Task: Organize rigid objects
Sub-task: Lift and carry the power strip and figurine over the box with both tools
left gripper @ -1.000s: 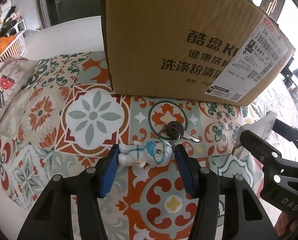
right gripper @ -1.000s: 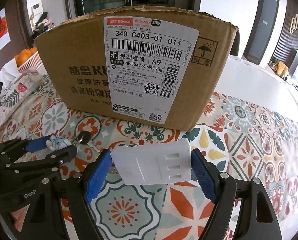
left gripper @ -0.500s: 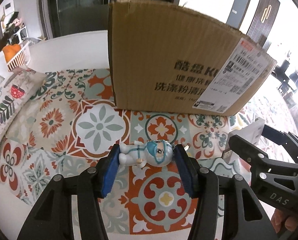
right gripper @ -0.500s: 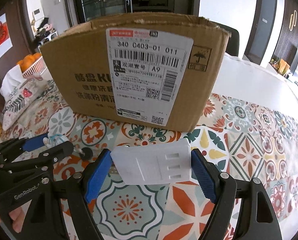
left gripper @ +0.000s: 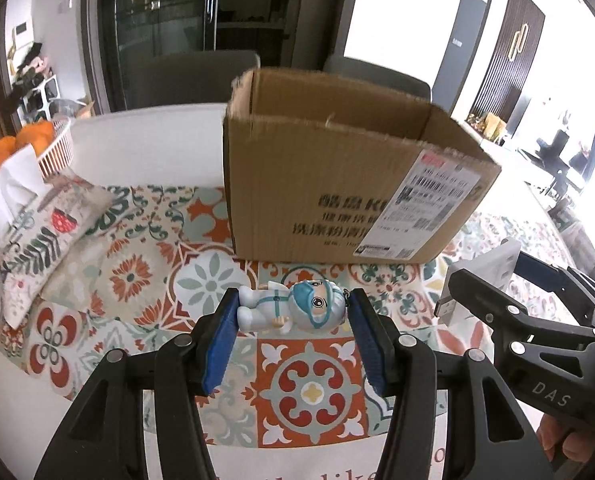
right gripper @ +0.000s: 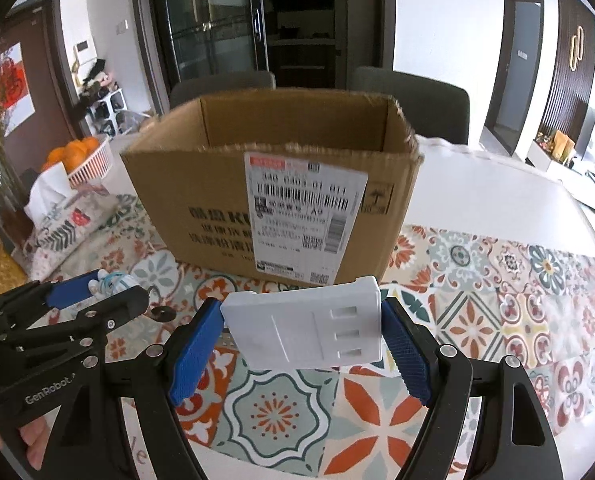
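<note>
Rising grippers (left gripper: 291, 320), box (left gripper: 337, 184) interior revealed

box label (right gripper: 297, 208) print blurred, key ring (right gripper: 162, 313) mostly hidden behind left tool (right gripper: 109, 292)

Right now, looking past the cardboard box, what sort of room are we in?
Most likely a home dining room: grey upholstered chairs stand behind a white table with a colourful tile-patterned cloth, which carries a white wire basket of oranges and a floral fabric tissue holder.
</note>
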`<action>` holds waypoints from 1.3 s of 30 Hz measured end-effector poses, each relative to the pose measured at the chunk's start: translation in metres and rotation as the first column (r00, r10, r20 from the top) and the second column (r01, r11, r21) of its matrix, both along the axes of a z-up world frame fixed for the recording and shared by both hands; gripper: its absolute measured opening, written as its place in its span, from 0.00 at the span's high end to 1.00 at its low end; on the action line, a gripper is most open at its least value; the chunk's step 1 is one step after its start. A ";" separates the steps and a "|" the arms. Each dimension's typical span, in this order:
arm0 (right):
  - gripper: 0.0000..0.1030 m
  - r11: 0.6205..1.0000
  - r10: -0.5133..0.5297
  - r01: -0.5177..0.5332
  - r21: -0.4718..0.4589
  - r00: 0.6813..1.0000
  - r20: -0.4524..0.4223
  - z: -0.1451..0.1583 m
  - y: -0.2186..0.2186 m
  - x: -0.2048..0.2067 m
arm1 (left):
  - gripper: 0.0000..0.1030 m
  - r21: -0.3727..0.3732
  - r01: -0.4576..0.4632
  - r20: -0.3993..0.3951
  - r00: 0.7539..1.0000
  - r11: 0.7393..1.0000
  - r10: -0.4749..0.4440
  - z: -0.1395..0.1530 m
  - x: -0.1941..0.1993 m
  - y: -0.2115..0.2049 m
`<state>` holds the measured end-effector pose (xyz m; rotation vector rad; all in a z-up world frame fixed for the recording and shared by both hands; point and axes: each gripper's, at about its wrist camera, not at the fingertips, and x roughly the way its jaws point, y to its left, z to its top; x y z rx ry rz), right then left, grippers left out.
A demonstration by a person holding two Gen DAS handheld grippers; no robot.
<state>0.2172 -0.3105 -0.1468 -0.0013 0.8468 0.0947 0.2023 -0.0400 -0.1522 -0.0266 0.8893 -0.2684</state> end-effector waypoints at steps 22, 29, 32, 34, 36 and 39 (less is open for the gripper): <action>0.23 1.000 -0.013 0.011 0.011 0.984 0.180 0.088 -0.004 -0.009 | 0.48 -0.032 0.016 0.154 0.988 0.999 -0.011 0.090 -0.005 -0.005; 0.23 1.000 -0.017 0.012 0.022 0.975 0.222 0.109 -0.005 0.002 | 0.48 -0.047 0.023 0.183 0.983 0.999 -0.014 0.109 0.009 -0.009; 0.23 1.000 -0.013 0.010 0.015 0.972 0.236 0.116 -0.004 0.009 | 0.48 -0.045 0.027 0.195 0.981 0.999 -0.018 0.116 0.016 -0.010; 0.23 1.000 -0.012 0.011 0.006 0.969 0.247 0.120 -0.003 0.013 | 0.48 -0.042 0.027 0.206 0.978 0.999 -0.018 0.121 0.021 -0.011; 0.23 1.000 -0.011 0.012 -0.003 0.968 0.252 0.124 -0.002 0.020 | 0.48 -0.038 0.027 0.214 0.977 0.999 -0.018 0.124 0.027 -0.012; 0.23 1.000 -0.006 0.010 -0.013 0.965 0.262 0.129 -0.001 0.028 | 0.48 -0.039 0.037 0.218 0.976 0.999 -0.027 0.129 0.038 -0.014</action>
